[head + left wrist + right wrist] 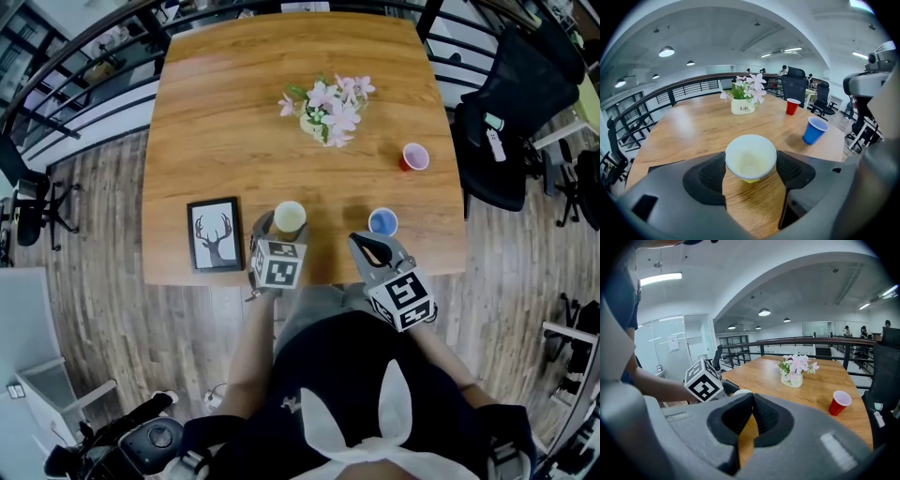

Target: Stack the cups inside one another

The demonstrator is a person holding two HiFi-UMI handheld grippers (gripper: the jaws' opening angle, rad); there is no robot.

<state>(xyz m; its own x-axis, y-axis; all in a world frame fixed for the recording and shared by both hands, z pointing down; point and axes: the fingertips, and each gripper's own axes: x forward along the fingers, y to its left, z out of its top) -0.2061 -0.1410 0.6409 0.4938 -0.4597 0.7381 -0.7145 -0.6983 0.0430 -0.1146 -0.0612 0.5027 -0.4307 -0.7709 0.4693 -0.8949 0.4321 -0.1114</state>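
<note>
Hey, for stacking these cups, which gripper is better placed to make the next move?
Left, probably. The left gripper has the yellow cup between its jaws, pads against its rim, so it could carry it to the blue cup. The right gripper is shut and empty.

Wooden table (216,112), flower pot (324,120) set near its middle, red cup (413,157) placed right of the pot, blue cup (382,222) and yellow cup (289,217) seen nearer the front edge, framed deer picture (215,234) laid front-left of the pot
</note>
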